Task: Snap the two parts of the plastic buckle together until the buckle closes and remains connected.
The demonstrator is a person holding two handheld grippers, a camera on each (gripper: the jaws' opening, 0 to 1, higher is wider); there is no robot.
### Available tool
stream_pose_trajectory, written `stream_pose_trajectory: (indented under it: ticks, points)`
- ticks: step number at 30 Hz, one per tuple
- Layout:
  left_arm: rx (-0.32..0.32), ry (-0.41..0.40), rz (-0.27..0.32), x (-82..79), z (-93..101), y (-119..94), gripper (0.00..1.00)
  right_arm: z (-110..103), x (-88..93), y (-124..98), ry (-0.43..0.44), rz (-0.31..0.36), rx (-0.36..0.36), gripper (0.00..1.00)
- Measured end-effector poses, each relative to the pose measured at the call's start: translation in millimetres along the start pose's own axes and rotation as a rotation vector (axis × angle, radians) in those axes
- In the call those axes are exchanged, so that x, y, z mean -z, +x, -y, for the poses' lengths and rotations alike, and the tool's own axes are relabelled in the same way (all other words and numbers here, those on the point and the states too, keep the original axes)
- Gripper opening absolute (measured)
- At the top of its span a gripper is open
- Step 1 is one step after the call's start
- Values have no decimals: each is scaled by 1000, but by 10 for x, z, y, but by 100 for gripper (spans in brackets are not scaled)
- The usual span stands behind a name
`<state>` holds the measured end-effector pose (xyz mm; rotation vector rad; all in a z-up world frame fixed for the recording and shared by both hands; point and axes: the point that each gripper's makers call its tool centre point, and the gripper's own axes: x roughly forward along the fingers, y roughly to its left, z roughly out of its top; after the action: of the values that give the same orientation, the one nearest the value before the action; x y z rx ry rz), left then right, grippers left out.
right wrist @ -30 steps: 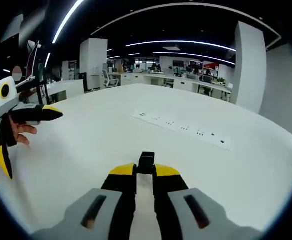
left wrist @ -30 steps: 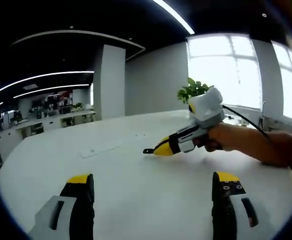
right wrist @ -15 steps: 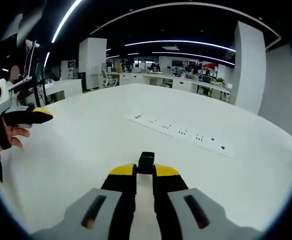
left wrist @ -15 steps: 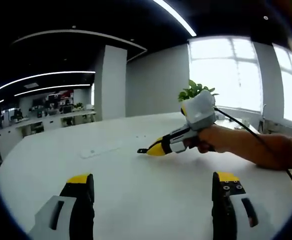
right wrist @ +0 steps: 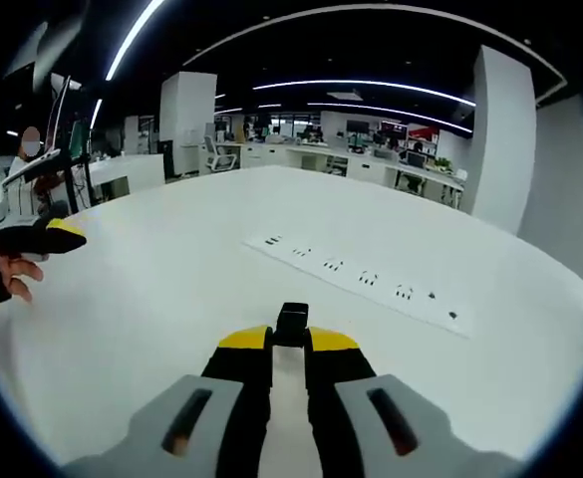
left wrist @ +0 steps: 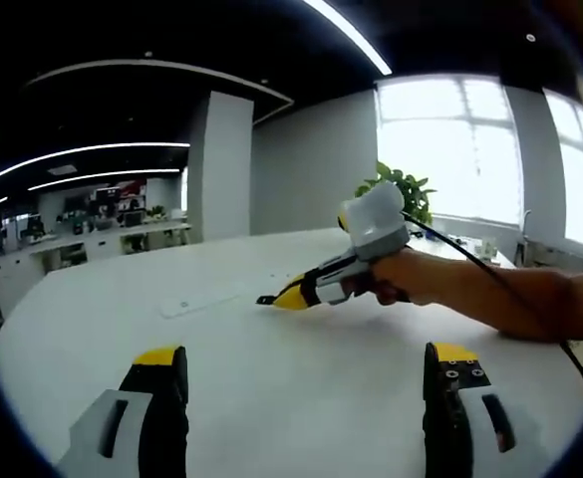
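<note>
In the right gripper view my right gripper (right wrist: 289,341) is shut on a small black buckle part (right wrist: 292,324) that sticks out past its yellow tips, above the white table (right wrist: 191,289). From the left gripper view I see that same gripper (left wrist: 276,297), held by a hand, hovering over the table with the black part (left wrist: 265,299) at its tip. My left gripper (left wrist: 306,363) stands open with nothing between its jaws, low over the table. It also comes in at the left edge of the right gripper view as the left gripper (right wrist: 47,237), held by a hand.
A flush strip of power sockets (right wrist: 361,279) runs across the white table; it is the pale strip (left wrist: 201,297) in the left gripper view. A potted plant (left wrist: 401,186) stands by the bright window. Desks and a pillar (right wrist: 497,139) lie beyond the table.
In the left gripper view the right gripper, with the black part, has moved left and slightly up. In the right gripper view the left gripper has slid toward the left edge.
</note>
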<state>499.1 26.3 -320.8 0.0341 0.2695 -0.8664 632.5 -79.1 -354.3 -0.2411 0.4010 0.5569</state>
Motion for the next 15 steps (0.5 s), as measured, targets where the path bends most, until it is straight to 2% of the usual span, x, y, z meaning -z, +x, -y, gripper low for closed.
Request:
stream_pose_trajectory:
  ticks: [9,15]
  points:
    - [-5,-1,3,-1,23,-7,99,107,-21,30,11,0,8,11]
    - [0,15,10,-27,75,10,99,216,-64,150,14,-14,4,11]
